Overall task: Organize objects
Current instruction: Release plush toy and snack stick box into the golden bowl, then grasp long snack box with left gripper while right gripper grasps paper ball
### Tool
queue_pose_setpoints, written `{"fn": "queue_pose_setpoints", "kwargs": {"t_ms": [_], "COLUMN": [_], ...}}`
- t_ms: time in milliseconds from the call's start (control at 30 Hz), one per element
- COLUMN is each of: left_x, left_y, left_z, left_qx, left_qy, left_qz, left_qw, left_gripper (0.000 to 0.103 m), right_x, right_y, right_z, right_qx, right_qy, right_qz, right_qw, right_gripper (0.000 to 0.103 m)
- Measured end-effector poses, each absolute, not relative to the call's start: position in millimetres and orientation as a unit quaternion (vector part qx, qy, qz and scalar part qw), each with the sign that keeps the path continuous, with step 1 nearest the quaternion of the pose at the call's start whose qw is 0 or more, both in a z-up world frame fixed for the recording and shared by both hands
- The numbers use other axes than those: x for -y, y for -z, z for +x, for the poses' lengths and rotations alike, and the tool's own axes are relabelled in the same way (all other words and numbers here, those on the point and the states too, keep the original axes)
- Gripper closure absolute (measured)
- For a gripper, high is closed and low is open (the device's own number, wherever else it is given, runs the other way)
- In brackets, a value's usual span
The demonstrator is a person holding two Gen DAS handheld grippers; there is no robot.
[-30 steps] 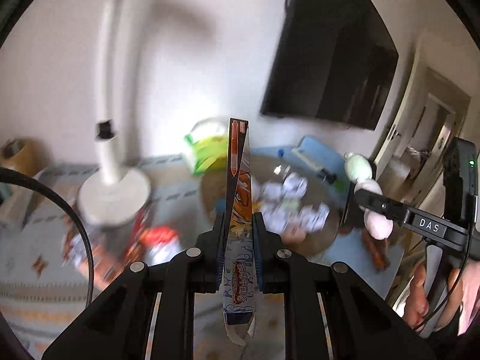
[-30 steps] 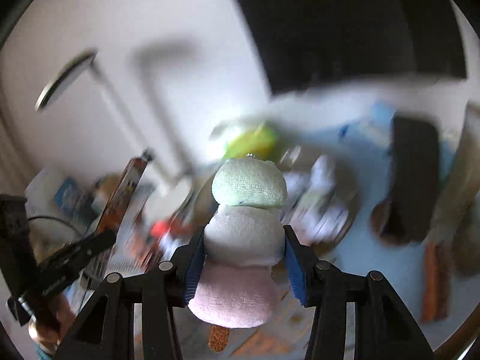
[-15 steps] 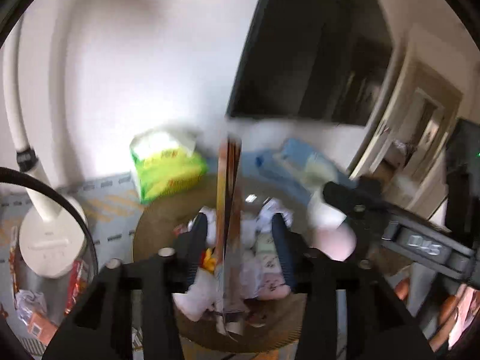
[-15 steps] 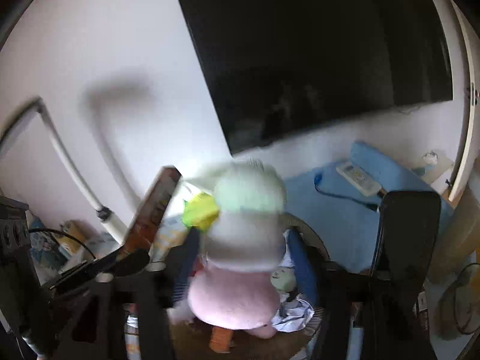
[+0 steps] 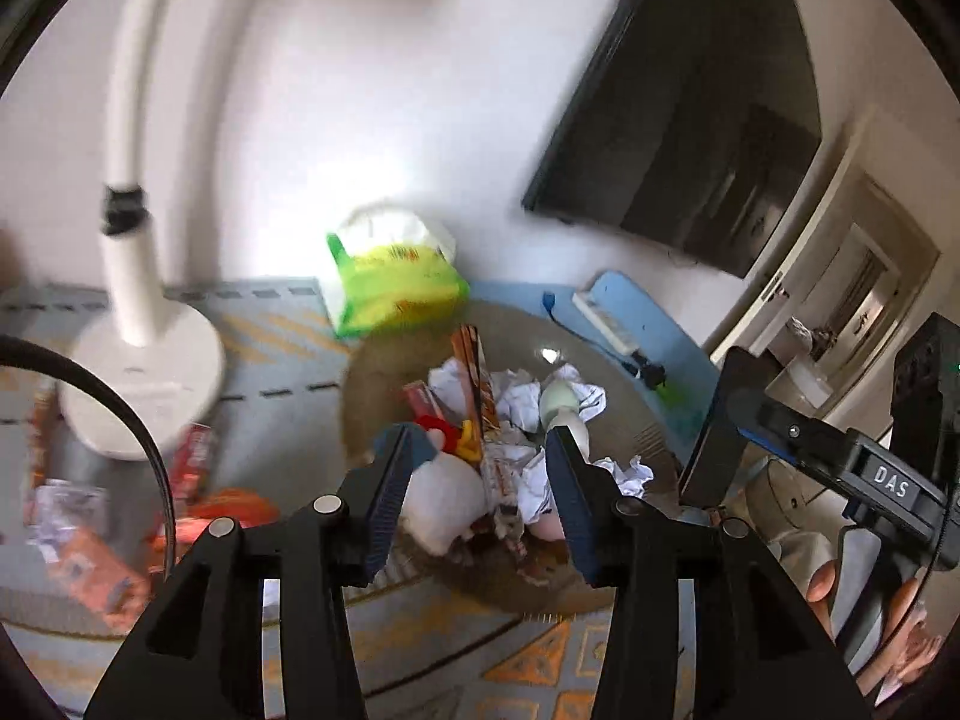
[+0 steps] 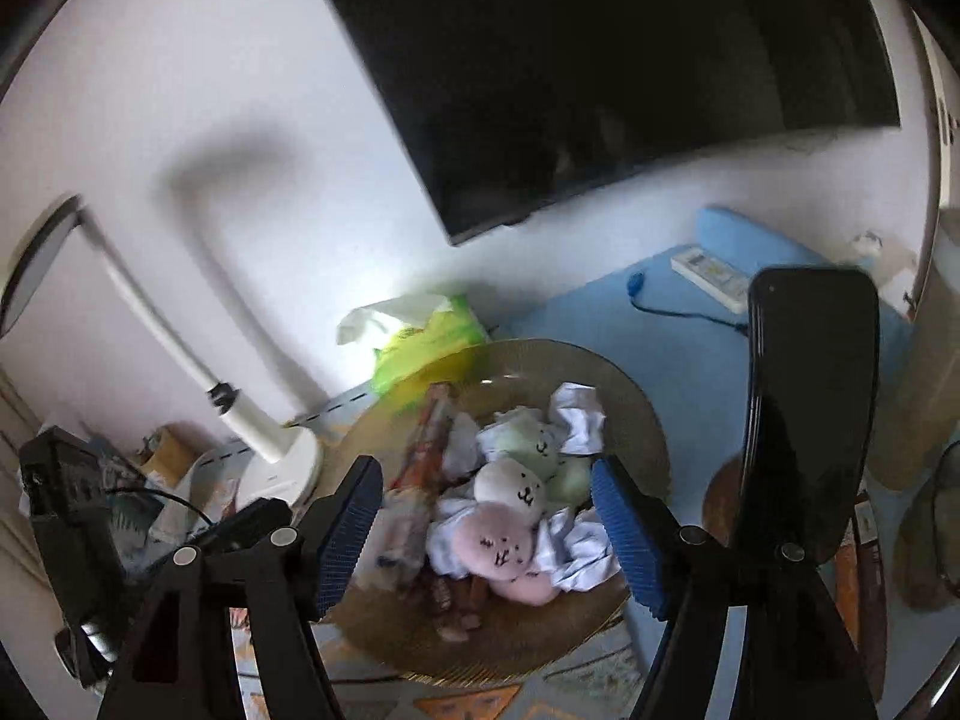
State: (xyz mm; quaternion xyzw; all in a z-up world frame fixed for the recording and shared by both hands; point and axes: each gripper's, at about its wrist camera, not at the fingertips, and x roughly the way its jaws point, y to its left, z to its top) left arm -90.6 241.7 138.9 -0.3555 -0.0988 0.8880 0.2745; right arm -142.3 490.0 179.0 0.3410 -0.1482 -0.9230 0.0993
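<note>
The left tongs [image 5: 477, 480] stand partly open with nothing between the pads; the tall orange snack packet [image 5: 474, 384] leans free in the pile just beyond them, so it looks let go. The right tongs [image 6: 486, 516] gape wider, also empty, framing the plush dango skewer [image 6: 510, 516], which lies on the heap with its pink, white and green balls face up, touching neither pad.

Both tools hover over the same place because that is where things are being gathered: a round brownish glass plate [image 6: 630, 408] on the tabletop, already loaded with crumpled white paper [image 6: 576, 408], the packet standing on edge at the left of the pile and the plush toward the right. The packet's upright lean seems to come from being dropped in on edge and propped by the paper.

Further out, a green tissue pack [image 5: 396, 282] sits at the plate's far left edge, a white lamp base [image 5: 144, 384] stands to the left, and loose orange wrappers [image 5: 96, 576] lie on the near left of the tabletop, probably the next items to collect. A dark phone on a stand [image 6: 810, 408] rises to the right of the plate, with a white remote [image 6: 711, 273] on a blue mat [image 6: 600, 324] behind and a black screen [image 6: 600, 60] on the wall.
</note>
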Motion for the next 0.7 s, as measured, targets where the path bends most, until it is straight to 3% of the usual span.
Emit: {"fn": "queue_pose_setpoints", "kwargs": {"t_ms": [367, 433, 500, 533, 567, 633, 700], "left_x": [-122, -100, -78, -69, -57, -41, -24], "left_y": [-210, -217, -219, -218, -215, -207, -191], "left_z": [-9, 3, 14, 17, 20, 22, 21], "left_qx": [0.107, 0.112, 0.116, 0.118, 0.123, 0.136, 0.149], "left_qy": [-0.934, -0.939, -0.945, -0.947, -0.949, -0.95, -0.95], "left_qz": [-0.264, -0.253, -0.244, -0.242, -0.24, -0.238, -0.241], "left_qw": [0.217, 0.203, 0.185, 0.177, 0.165, 0.148, 0.13], "left_gripper": [0.059, 0.059, 0.057, 0.052, 0.039, 0.025, 0.021], "right_x": [-412, -392, -375, -365, -357, -339, -324], "right_y": [-233, -236, -235, -234, -232, -226, -217], "right_z": [-80, -71, -64, -60, -57, -52, -46], "right_qx": [0.09, 0.079, 0.073, 0.07, 0.066, 0.056, 0.049], "right_qy": [0.937, 0.936, 0.933, 0.932, 0.931, 0.928, 0.924], "right_qz": [0.292, 0.288, 0.288, 0.287, 0.286, 0.288, 0.295], "right_qw": [0.171, 0.187, 0.203, 0.211, 0.216, 0.229, 0.24], "right_gripper": [0.032, 0.028, 0.015, 0.013, 0.01, 0.01, 0.01]}}
